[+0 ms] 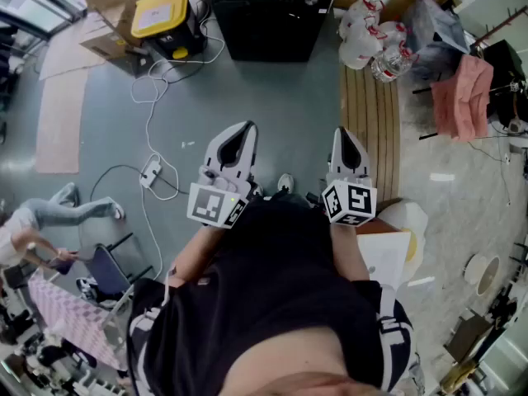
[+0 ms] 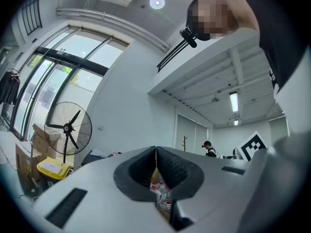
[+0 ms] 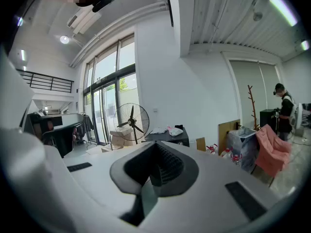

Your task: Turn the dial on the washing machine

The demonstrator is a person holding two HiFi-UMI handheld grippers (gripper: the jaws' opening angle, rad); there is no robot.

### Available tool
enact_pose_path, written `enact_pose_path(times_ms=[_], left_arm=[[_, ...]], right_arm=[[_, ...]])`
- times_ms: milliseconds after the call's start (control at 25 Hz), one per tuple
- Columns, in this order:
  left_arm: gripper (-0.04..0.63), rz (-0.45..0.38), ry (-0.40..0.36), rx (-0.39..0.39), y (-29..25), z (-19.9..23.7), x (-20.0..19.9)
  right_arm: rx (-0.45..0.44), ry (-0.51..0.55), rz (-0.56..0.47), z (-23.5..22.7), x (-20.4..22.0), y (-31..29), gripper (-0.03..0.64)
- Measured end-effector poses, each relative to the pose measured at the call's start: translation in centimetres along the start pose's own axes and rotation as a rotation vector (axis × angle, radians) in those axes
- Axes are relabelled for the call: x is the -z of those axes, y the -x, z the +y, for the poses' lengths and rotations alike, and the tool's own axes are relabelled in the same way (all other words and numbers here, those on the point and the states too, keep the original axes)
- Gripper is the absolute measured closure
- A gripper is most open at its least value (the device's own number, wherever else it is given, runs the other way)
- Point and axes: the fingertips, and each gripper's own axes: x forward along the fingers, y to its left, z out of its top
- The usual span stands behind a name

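A black box-shaped appliance (image 1: 272,15) stands on the grey floor straight ahead, far from both grippers; no dial shows on it. In the right gripper view the same black appliance (image 3: 167,138) has cloths lying on top. My left gripper (image 1: 241,135) and right gripper (image 1: 347,139) are held side by side close to the person's body, pointing forward. Both are shut with nothing between the jaws. In the left gripper view the left gripper (image 2: 156,152) has its pads meeting, and the right gripper (image 3: 155,147) looks the same in its own view.
A yellow-lidded box (image 1: 161,11) and cardboard sit at the back left, with white cables and a power strip (image 1: 151,172) across the floor. Water bottles (image 1: 371,35), a wooden board (image 1: 371,114) and a pink cloth (image 1: 466,93) are on the right. A standing fan (image 3: 131,123) is beyond.
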Motion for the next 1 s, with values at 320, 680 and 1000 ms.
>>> enact_pose_path(times_ms=[320, 680, 1000], left_arm=[[0.572, -0.006, -0.003, -0.001, 1.1, -0.2, 0.1], [0.572, -0.003, 0.009, 0.001, 2.2, 0.9, 0.0], [0.572, 0.017, 0.033, 0.027, 3.5, 2.7, 1.1]], right_arm=[[-0.003, 0.004, -0.002, 0.6, 0.3, 0.8, 0.592], [-0.024, -0.025, -0.029, 2.0, 0.1, 0.3, 0.586], [-0.033, -0.055, 0.019, 4.1, 1.9, -1.0, 0.471]])
